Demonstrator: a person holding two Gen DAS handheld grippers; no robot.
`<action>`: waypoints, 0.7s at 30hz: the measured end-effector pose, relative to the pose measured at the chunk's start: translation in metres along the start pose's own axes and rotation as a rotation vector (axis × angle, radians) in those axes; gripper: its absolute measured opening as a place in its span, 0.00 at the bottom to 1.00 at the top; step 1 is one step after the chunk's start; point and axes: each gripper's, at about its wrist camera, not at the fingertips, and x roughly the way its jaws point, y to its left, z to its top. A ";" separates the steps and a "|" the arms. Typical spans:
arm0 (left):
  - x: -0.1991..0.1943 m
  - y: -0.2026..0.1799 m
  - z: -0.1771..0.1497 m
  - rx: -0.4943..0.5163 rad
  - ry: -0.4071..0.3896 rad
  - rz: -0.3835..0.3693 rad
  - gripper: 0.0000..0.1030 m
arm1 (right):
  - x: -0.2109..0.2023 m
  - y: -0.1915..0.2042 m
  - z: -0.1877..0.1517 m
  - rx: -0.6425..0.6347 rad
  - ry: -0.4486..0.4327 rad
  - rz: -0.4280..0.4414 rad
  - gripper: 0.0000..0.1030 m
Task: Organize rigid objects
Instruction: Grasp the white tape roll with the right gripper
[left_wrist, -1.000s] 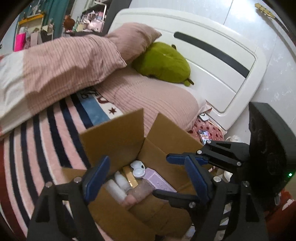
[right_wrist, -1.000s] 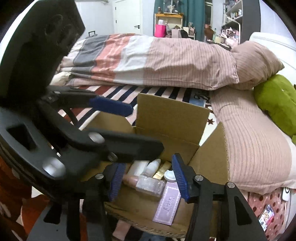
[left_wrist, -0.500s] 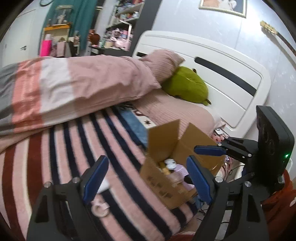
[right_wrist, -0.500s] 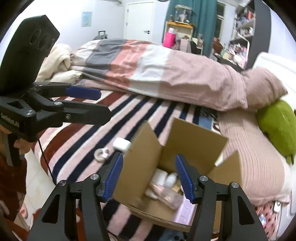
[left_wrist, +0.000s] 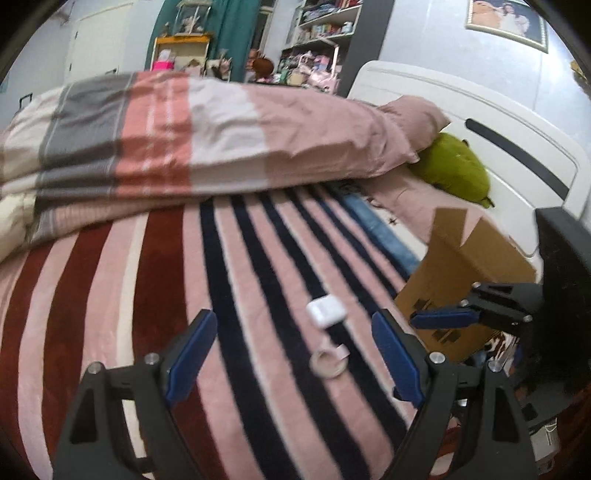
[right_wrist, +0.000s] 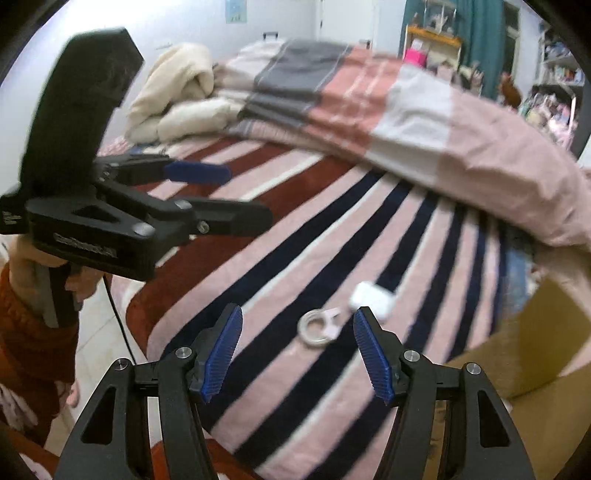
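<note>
Two small white items, earbud case (left_wrist: 326, 311) and blurred ring (left_wrist: 328, 363), cardboard box (left_wrist: 458, 284) cut off, left gripper (left_wrist: 291, 356) wide apart and empty, right gripper (right_wrist: 297, 354) opening, empty.

The case (left_wrist: 326, 312) and ring (left_wrist: 328, 363) lie side by side on the blanket (left_wrist: 155, 295). The box (left_wrist: 458, 280) stands to their right. The duvet (left_wrist: 207, 136) lies behind them.

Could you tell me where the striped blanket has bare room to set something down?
The striped blanket is bare from the folded duvet down to the left gripper. It is crowded near the cardboard box, where the white case and coiled cable lie.
</note>
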 end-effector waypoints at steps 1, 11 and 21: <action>0.004 0.005 -0.005 -0.006 0.008 0.004 0.81 | 0.011 -0.003 -0.002 0.012 0.017 0.004 0.58; 0.035 0.026 -0.036 -0.058 0.086 0.001 0.81 | 0.100 -0.035 -0.030 0.072 0.094 -0.011 0.58; 0.038 0.016 -0.037 -0.056 0.113 -0.038 0.81 | 0.085 -0.020 -0.024 -0.009 0.042 -0.038 0.37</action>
